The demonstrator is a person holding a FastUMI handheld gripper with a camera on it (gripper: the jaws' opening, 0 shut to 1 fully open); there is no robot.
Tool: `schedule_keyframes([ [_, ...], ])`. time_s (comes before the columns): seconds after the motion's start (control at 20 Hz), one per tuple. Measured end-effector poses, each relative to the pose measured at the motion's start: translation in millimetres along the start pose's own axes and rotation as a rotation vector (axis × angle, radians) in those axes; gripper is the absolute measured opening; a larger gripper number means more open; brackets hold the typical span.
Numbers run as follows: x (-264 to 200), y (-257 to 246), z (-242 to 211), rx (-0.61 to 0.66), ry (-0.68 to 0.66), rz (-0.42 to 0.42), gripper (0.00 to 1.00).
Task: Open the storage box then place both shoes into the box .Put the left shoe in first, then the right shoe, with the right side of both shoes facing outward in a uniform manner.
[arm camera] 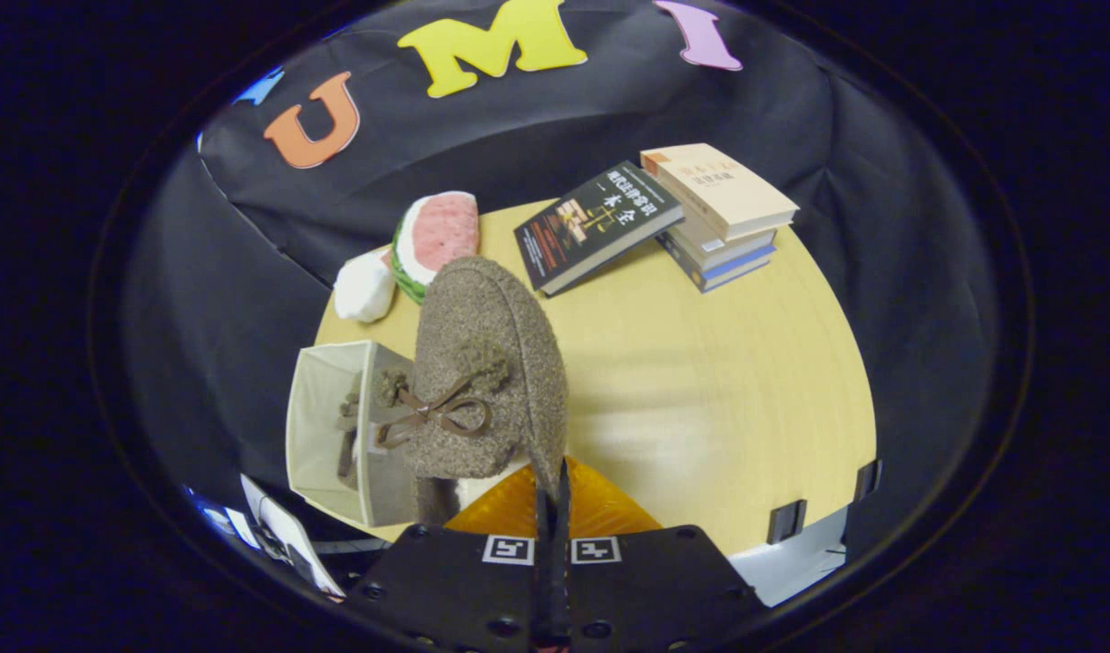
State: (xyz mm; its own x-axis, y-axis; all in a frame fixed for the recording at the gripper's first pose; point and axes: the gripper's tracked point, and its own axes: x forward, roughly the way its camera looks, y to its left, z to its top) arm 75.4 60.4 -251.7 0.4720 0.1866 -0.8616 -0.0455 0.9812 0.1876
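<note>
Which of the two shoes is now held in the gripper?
The brown fuzzy shoe with the bow, pinched at its edge by the hand-held gripper. The other shoe already sits inside the open box.

Light falls from above, bright and even on the wooden table [700,363], with a pale glare patch at its middle, at about five o'clock from the fuzzy slipper [487,363]. The slipper, pinched between the closed fingers of the gripper [552,494], casts a soft shadow toward six o'clock. The books [664,218] at one o'clock stay sharp, with short shadows beneath them. The dark cloth wall [564,127] soaks up light and shows only faint folds. Fisheye bending curves the table's edge and stretches everything near the rim. The fingers nearest the lens look slightly soft.
</note>
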Motion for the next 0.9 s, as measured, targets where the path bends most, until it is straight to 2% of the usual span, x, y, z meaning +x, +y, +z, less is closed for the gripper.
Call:
schedule_keyframes([
  [0.25, -7.4, 93.5, -12.3, -0.007, 0.038, 0.088, 0.0],
  [0.4, 7.0, 148.2, -25.6, -0.064, 0.063, 0.106, 0.0],
  [0.5, 24.8, 181.7, -36.2, -0.057, 0.089, 0.118, 0.0],
  [0.9, 103.6, 231.7, -65.3, -0.042, 0.151, -0.004, 0.0],
])
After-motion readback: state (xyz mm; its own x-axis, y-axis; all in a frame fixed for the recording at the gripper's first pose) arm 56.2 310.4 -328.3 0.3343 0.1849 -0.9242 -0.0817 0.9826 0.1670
